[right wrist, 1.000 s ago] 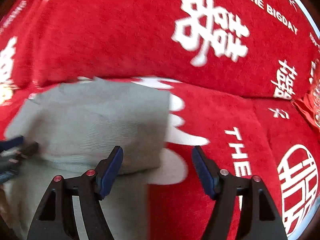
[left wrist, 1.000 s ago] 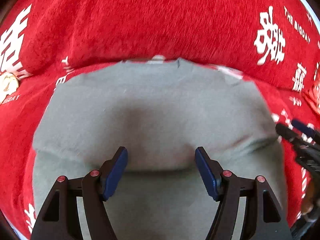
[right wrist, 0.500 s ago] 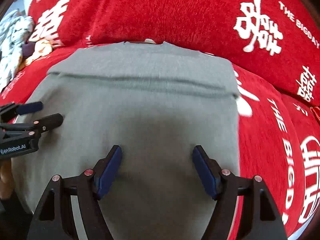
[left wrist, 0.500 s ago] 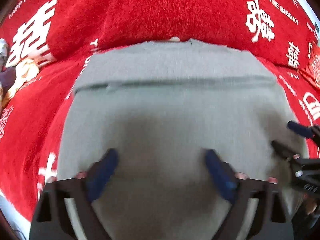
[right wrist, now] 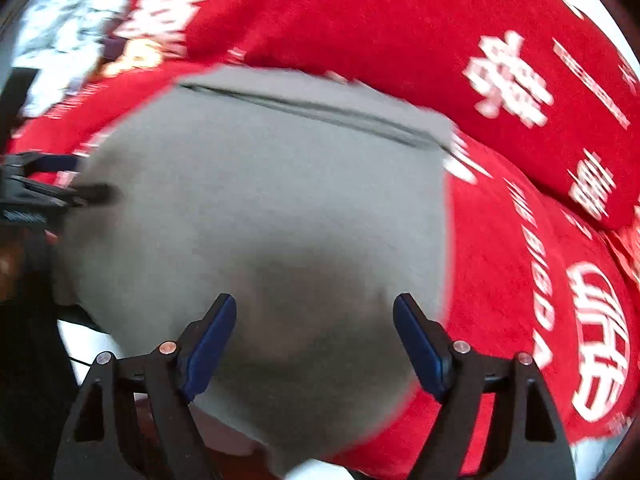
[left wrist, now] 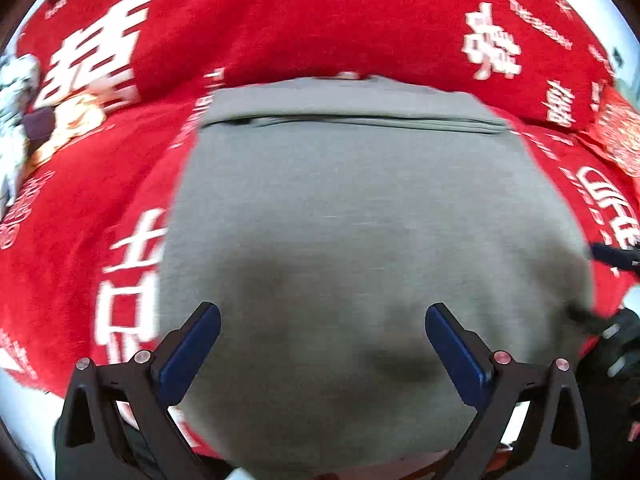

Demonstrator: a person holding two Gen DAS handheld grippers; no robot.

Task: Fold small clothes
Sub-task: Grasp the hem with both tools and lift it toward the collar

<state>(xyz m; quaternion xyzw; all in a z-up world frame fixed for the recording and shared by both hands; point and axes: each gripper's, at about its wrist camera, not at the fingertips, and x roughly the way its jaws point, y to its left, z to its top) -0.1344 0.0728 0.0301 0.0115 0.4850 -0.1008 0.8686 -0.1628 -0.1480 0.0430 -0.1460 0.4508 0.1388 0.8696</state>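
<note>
beside grey garment point(left wrist: 360, 220), patterned clothes point(right wrist: 68, 32)

The near edge of the grey knit garment point(left wrist: 360, 220) runs out past the bottom of the left wrist frame, under the black two-finger left gripper point(left wrist: 322, 344). At the right edge of that frame the black right gripper point(left wrist: 616, 300) is cut off and smeared, so its jaws cannot be read there. In the right wrist view, the pale patterned bundle of cloth point(right wrist: 68, 36) at upper left is too blurred to identify, as is the white lettering on the red plush cover point(right wrist: 520, 240).

The left gripper point(left wrist: 322, 340) and the right gripper point(right wrist: 314, 330) both have jaws spread wide, holding nothing.
</note>
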